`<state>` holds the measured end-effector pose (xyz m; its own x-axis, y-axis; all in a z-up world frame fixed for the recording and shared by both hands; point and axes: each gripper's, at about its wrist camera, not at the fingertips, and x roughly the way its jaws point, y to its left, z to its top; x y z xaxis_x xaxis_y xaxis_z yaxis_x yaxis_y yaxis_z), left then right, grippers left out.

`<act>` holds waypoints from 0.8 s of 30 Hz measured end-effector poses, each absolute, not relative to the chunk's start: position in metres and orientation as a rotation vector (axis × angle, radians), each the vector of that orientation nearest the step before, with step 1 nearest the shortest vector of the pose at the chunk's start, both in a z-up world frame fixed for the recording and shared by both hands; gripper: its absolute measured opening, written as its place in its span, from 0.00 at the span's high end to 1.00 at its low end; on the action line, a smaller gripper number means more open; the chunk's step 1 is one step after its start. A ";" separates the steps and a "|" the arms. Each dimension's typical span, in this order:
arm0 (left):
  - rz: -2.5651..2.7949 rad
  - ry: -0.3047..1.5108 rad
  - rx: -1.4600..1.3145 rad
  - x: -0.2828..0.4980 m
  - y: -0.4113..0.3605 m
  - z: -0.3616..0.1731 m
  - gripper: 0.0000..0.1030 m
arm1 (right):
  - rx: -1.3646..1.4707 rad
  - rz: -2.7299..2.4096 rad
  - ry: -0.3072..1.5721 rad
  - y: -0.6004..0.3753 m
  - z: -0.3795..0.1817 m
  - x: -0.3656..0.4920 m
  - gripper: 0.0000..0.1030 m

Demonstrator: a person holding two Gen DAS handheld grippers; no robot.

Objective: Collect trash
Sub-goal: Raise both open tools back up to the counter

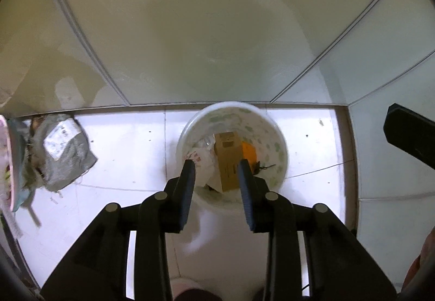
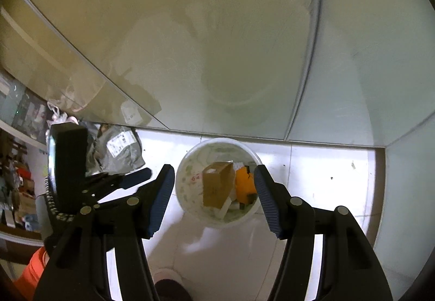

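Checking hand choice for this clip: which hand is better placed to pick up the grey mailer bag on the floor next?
Probably the left. The grey mailer bag lies left of the bin, on the left gripper side. The right gripper hangs open over the bin, farther away. Both jaws look empty.

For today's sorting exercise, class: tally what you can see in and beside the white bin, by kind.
Brown cardboard box in the bin: 1
Orange item in the bin: 1
White wrappers or papers in the bin: cannot count
Grey parcel bag on the floor: 1
Total countable: 3
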<state>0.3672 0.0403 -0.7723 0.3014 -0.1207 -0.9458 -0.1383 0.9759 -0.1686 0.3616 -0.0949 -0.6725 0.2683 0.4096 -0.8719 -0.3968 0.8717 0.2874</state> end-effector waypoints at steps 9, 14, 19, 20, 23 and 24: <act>0.011 1.162 -0.268 0.335 0.049 -0.580 0.60 | -0.006 0.521 1.137 -0.107 -0.517 0.344 0.45; 0.016 1.078 -0.261 0.322 0.050 -0.459 0.57 | -0.014 0.520 1.065 -0.116 -0.412 0.332 0.45; 0.004 0.992 -0.255 0.308 0.053 -0.342 0.55 | 0.006 0.507 0.995 -0.121 -0.314 0.315 0.45; 0.002 0.972 -0.246 0.305 0.053 -0.319 0.55 | 0.012 0.504 0.979 -0.123 -0.294 0.311 0.45; -0.006 0.905 -0.217 0.294 0.056 -0.254 0.52 | 0.022 0.484 0.931 -0.123 -0.246 0.297 0.45; -0.015 0.881 -0.212 0.289 0.057 -0.233 0.52 | 0.024 0.478 0.912 -0.123 -0.228 0.292 0.45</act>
